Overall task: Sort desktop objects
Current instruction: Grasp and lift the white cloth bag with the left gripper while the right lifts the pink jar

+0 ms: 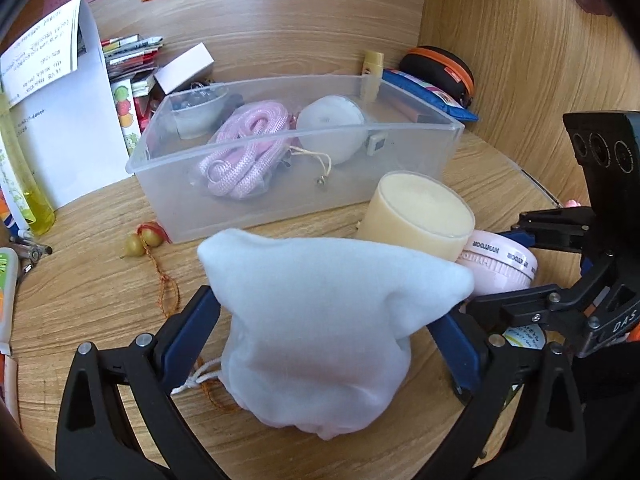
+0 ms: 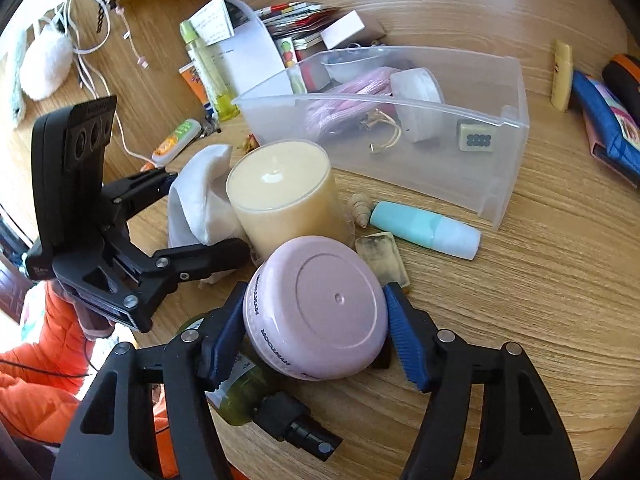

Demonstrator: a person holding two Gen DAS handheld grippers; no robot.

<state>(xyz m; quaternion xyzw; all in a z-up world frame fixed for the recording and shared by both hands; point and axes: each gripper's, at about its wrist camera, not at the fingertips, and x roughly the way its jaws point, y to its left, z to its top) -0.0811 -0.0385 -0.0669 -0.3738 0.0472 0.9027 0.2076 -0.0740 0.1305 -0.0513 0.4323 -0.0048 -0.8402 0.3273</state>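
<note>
My left gripper (image 1: pixel 324 316) is shut on a white cloth pouch (image 1: pixel 320 340), held just above the desk; the pouch also shows in the right wrist view (image 2: pixel 200 196). My right gripper (image 2: pixel 316 320) is shut on a round pink case (image 2: pixel 316 308), also seen in the left wrist view (image 1: pixel 500 268). A cream candle in glass (image 2: pixel 280 196) stands just behind both. A clear plastic bin (image 1: pixel 440 148) beyond it holds a pink cord (image 1: pixel 240 152), a white round tin (image 1: pixel 332 124) and a small tile (image 2: pixel 476 140).
A teal highlighter (image 2: pixel 424 228), a shell (image 2: pixel 360 208), a yellowish clear block (image 2: pixel 382 260) and a green spray bottle (image 2: pixel 256 392) lie around the pink case. Two olive beads on string (image 1: pixel 144 240) lie left. Papers (image 1: pixel 60 112), packets, a blue pouch (image 1: pixel 428 94) line the back.
</note>
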